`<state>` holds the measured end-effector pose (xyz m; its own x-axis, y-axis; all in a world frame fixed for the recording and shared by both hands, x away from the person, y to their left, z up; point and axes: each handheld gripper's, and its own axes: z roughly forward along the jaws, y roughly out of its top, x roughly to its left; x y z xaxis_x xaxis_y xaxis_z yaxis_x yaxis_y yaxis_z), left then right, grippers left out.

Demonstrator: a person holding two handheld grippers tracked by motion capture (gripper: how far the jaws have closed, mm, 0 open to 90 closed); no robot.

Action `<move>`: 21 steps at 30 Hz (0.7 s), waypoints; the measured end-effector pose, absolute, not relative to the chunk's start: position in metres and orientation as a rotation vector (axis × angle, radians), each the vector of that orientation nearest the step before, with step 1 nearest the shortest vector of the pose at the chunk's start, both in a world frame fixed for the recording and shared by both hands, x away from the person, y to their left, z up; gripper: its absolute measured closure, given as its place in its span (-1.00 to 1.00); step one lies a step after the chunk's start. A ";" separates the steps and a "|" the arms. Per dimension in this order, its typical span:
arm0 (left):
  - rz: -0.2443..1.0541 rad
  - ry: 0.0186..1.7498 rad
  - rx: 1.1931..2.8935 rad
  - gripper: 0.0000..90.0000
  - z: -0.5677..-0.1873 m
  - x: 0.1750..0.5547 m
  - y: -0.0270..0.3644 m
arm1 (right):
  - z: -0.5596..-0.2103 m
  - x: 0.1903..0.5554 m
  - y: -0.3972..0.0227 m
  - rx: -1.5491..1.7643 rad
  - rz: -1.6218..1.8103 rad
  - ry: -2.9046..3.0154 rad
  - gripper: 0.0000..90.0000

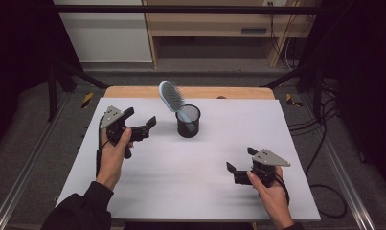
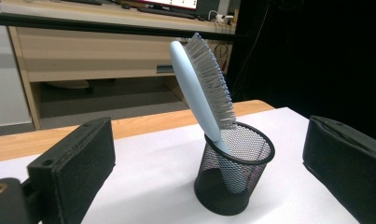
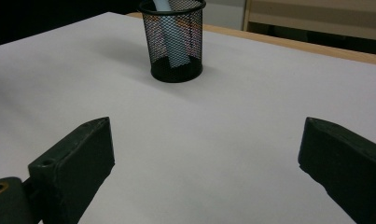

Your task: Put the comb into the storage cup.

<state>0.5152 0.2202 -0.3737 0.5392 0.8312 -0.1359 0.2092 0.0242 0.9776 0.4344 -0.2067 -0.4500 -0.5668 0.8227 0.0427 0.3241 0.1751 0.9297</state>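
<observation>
I'm working over a white tabletop point(image 1: 195, 163) with a strip of bare wood along its far edge, a pale wooden desk and dark curtains beyond it. Toward the back of the table stands a black mesh cup point(image 1: 188, 120), and a light blue hairbrush point(image 1: 172, 97) sits handle-down in it, its head leaning up and to the left over the rim. My left gripper point(image 1: 140, 120) hovers just left of the cup, jaws spread wide and holding nothing. My right gripper point(image 1: 239, 160) is low over the near right of the table, well apart from the cup, its jaws also spread and empty. The left gripper view gives me the bristles and the whole tilted head point(image 2: 202, 88) up close; the right gripper view cuts the brush off at the cup's rim point(image 3: 172, 39), leaving just the handle visible through the mesh.
</observation>
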 end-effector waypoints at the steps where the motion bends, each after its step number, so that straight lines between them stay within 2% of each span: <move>1: 0.613 0.935 1.506 -0.95 -0.373 0.514 0.222 | -0.450 0.434 -0.207 1.077 1.381 1.981 -0.92; 21: 0.652 0.979 1.473 -0.95 -0.378 0.496 0.262 | -0.452 0.435 -0.205 1.082 1.369 1.991 -0.92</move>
